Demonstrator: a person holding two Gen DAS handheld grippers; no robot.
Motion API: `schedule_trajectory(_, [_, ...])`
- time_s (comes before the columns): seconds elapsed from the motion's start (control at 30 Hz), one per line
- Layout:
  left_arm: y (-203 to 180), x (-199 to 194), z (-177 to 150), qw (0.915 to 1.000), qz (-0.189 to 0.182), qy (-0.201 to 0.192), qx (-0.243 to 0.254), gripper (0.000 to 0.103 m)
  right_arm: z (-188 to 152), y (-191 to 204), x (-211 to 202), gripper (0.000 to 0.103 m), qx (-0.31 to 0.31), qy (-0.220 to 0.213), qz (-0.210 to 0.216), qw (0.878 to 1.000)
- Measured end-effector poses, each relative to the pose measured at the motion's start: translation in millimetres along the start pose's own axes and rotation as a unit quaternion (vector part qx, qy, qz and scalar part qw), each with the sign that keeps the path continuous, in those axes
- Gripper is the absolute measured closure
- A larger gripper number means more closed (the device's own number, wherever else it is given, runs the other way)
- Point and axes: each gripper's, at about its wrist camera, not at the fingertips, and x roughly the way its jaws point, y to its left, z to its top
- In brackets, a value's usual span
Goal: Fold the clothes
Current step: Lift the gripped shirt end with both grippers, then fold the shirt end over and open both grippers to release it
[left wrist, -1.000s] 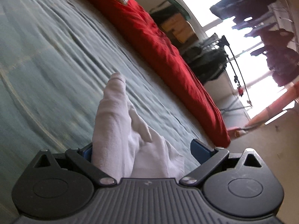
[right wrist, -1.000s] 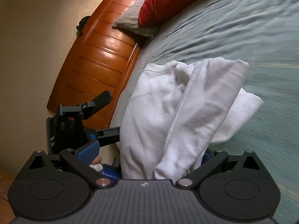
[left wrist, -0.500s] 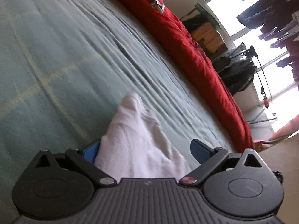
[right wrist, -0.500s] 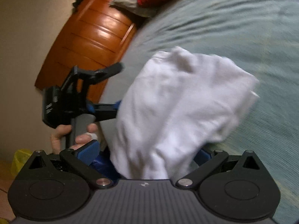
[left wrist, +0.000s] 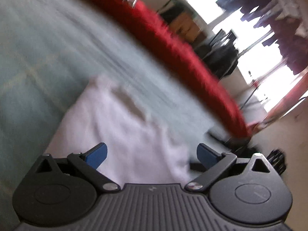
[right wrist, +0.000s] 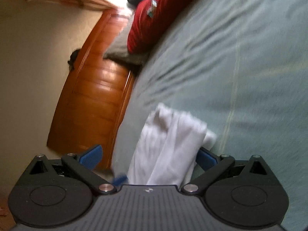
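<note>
White garment (left wrist: 130, 134) on bed (right wrist: 240, 67), between spread fingers of both grippers, ungripped.

White garment (right wrist: 169, 144) lower centre, on a pale blue-green sheet (right wrist: 240, 57) with faint yellowish lines; red blanket (left wrist: 173, 44) across the top; orange-brown wooden headboard (right wrist: 92, 104) at left.
</note>
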Motion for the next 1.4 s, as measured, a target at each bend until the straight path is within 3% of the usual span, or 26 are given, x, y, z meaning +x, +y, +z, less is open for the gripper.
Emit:
schedule_trajectory(0.13, [-2,-9,1,0.9998,-0.012,-0.015,-0.004,0.004,7,23,-19,0.000,-0.075,-0.031,-0.057,0.995])
schedule_trajectory(0.23, [-5,-20,8,0.9991,-0.021,-0.037,-0.001,0.004,0,55,-14,0.000,-0.179,-0.022,-0.064,0.981])
schedule_trajectory(0.33, [-1,-21,9,0.9991,-0.012,-0.040,-0.009,0.004,-29,89,7,0.000,-0.308,0.030,-0.066,0.949])
schedule_trajectory(0.5, [12,-17,-5,0.9992,-0.017,-0.028,-0.023,0.004,-83,104,27,0.001,-0.414,0.126,0.001,0.902])
schedule_trajectory(0.67, [21,-15,-11,0.9988,-0.020,-0.024,-0.038,0.004,-102,76,41,0.002,-0.462,0.164,-0.076,0.868])
schedule_trajectory(0.8, [11,-22,-11,0.9986,-0.034,-0.031,-0.025,0.004,-105,102,30,0.002,-0.476,0.142,-0.072,0.865])
schedule_trajectory(0.9, [-3,-25,-11,0.9984,-0.046,-0.030,-0.007,0.004,-116,118,32,0.002,-0.497,0.142,-0.034,0.856])
schedule_trajectory(0.97, [-5,-22,-14,0.9986,-0.046,-0.025,-0.002,0.004,-128,115,41,0.002,-0.509,0.158,-0.047,0.845])
schedule_trajectory(1.07, [0,-18,-18,0.9993,-0.033,-0.012,-0.012,0.004,-132,87,47,0.001,-0.496,0.174,-0.070,0.848])
schedule_trajectory(1.23, [12,-17,-20,0.9993,-0.023,-0.009,-0.029,0.004,-138,98,34,0.000,-0.508,0.171,-0.079,0.840])
schedule_trajectory(1.3, [9,-19,-20,0.9993,-0.026,-0.011,-0.025,0.004,-147,108,14,0.000,-0.513,0.159,-0.072,0.840])
schedule_trajectory(1.4, [3,-17,-23,0.9994,-0.030,-0.008,-0.018,0.004,-159,124,11,0.000,-0.526,0.154,-0.029,0.836])
